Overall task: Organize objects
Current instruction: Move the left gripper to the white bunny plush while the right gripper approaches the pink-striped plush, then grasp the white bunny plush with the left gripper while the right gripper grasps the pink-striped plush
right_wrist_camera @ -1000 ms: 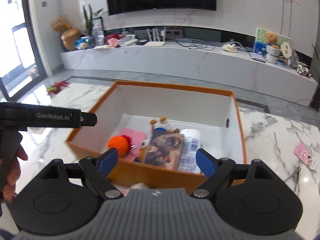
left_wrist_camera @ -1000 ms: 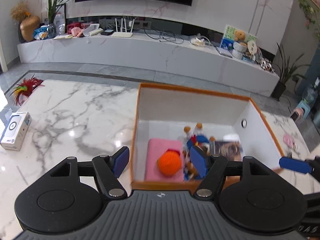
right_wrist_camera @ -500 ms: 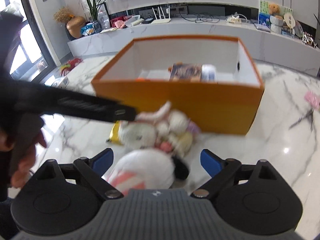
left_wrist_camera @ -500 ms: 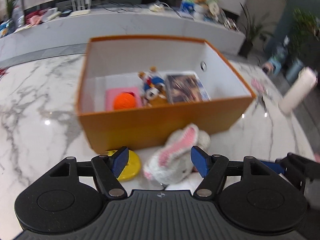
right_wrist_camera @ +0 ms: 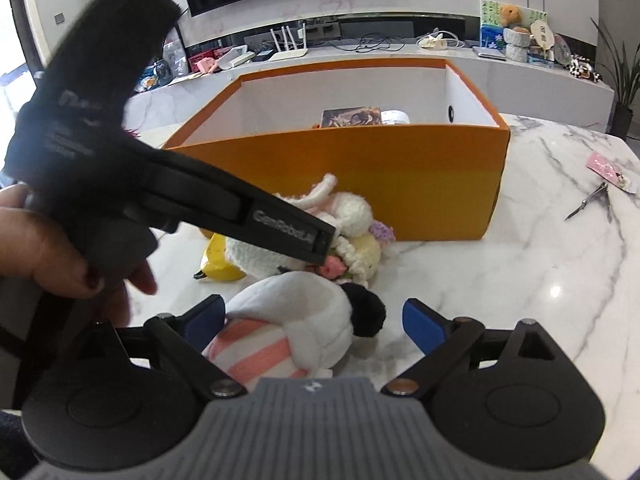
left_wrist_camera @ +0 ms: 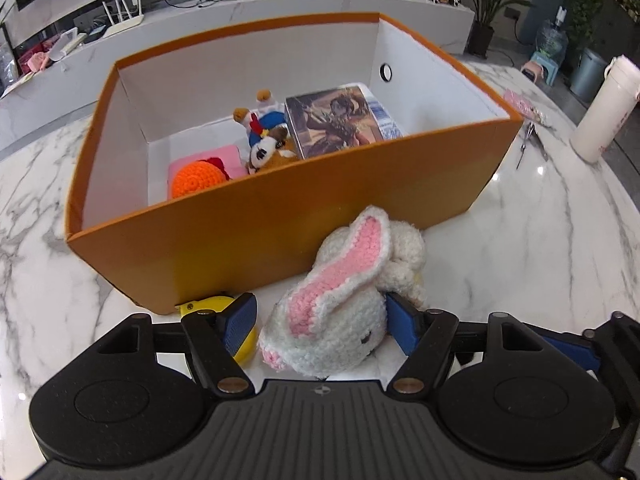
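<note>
A: Left wrist view first. What's at the edges?

B: The orange box (left_wrist_camera: 280, 236) fills the middle of the marble table (left_wrist_camera: 540, 248), bare marble to its right up to a white bottle (left_wrist_camera: 604, 108). The crocheted rabbit (left_wrist_camera: 344, 312) lies just in front of the box wall. The left gripper (left_wrist_camera: 320, 324) has its fingers spread wide on either side of the rabbit's head; whether the right pad touches it is hard to tell. A yellow object (left_wrist_camera: 244, 344) is mostly hidden behind the left finger.

A: Right wrist view?

B: The right gripper (right_wrist_camera: 314, 320) is opening, a white and pink-striped plush (right_wrist_camera: 292, 328) between the fingers, the right one clearly apart. The left gripper's body, held by a hand (right_wrist_camera: 52, 252), blocks much of the rabbit.
</note>
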The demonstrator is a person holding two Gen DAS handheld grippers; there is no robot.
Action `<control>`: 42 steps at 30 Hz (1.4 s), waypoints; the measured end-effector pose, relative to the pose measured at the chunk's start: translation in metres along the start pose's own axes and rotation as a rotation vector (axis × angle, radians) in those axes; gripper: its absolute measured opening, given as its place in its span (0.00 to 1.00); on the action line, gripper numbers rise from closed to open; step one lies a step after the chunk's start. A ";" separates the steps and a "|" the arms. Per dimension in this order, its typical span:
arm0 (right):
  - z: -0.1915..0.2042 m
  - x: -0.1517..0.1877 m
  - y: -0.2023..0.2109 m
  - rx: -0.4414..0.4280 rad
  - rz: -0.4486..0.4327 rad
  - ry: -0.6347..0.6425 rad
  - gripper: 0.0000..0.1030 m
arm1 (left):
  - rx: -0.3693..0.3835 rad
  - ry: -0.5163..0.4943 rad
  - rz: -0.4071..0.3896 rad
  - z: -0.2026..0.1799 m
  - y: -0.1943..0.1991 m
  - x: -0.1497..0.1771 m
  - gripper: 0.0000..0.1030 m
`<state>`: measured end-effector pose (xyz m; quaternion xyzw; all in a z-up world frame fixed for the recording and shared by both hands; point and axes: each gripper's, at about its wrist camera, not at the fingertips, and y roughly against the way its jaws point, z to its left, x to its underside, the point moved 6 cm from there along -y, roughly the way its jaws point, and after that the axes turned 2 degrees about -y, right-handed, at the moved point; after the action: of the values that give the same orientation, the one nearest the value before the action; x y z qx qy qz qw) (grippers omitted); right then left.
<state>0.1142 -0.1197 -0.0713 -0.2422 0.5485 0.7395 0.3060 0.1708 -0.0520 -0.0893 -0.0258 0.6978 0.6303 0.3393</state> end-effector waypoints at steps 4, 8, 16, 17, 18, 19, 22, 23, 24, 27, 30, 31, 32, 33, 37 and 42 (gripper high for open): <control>0.012 0.009 0.002 -0.054 0.032 0.018 0.93 | 0.006 -0.025 -0.010 -0.005 -0.002 -0.001 0.82; 0.017 0.014 0.000 -0.039 0.032 0.028 0.93 | -0.009 -0.073 -0.029 -0.009 -0.005 -0.003 0.89; 0.017 0.020 -0.004 -0.060 0.057 0.001 0.93 | 0.010 -0.095 -0.036 -0.013 -0.007 -0.006 0.89; 0.017 0.021 -0.005 -0.065 0.062 -0.006 0.93 | 0.010 -0.105 -0.040 -0.013 -0.007 -0.006 0.89; 0.017 0.023 -0.005 -0.067 0.066 -0.013 0.93 | 0.010 -0.110 -0.043 -0.014 -0.007 -0.006 0.89; 0.017 0.024 -0.006 -0.066 0.070 -0.018 0.93 | 0.012 -0.113 -0.046 -0.015 -0.007 -0.006 0.89; 0.015 0.022 -0.010 -0.065 0.072 -0.020 0.93 | 0.020 -0.125 -0.052 -0.016 -0.008 -0.007 0.89; 0.016 0.022 -0.010 -0.064 0.072 -0.017 0.93 | 0.021 -0.128 -0.052 -0.016 -0.008 -0.007 0.89; 0.015 0.021 -0.012 -0.062 0.073 -0.014 0.93 | 0.023 -0.131 -0.052 -0.017 -0.008 -0.007 0.89; 0.016 0.022 -0.014 -0.053 0.074 -0.001 0.93 | 0.030 -0.128 -0.053 -0.019 -0.010 -0.008 0.89; 0.016 0.023 -0.015 -0.046 0.077 0.003 0.94 | 0.030 -0.135 -0.055 -0.021 -0.010 -0.009 0.89; 0.016 0.024 -0.016 -0.046 0.078 0.001 0.94 | 0.029 -0.137 -0.056 -0.021 -0.010 -0.009 0.89; 0.016 0.024 -0.016 -0.046 0.079 -0.001 0.94 | 0.029 -0.138 -0.056 -0.022 -0.010 -0.009 0.89; 0.016 0.024 -0.016 -0.044 0.080 -0.003 0.94 | 0.030 -0.139 -0.058 -0.023 -0.011 -0.009 0.89; 0.015 0.025 -0.017 -0.039 0.083 -0.006 0.94 | 0.029 -0.146 -0.061 -0.024 -0.011 -0.009 0.89; 0.014 0.025 -0.018 -0.036 0.082 -0.012 0.94 | 0.023 -0.156 -0.067 -0.026 -0.011 -0.009 0.89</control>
<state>0.1092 -0.0974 -0.0966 -0.2208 0.5428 0.7625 0.2744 0.1713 -0.0813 -0.0943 0.0043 0.6752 0.6106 0.4138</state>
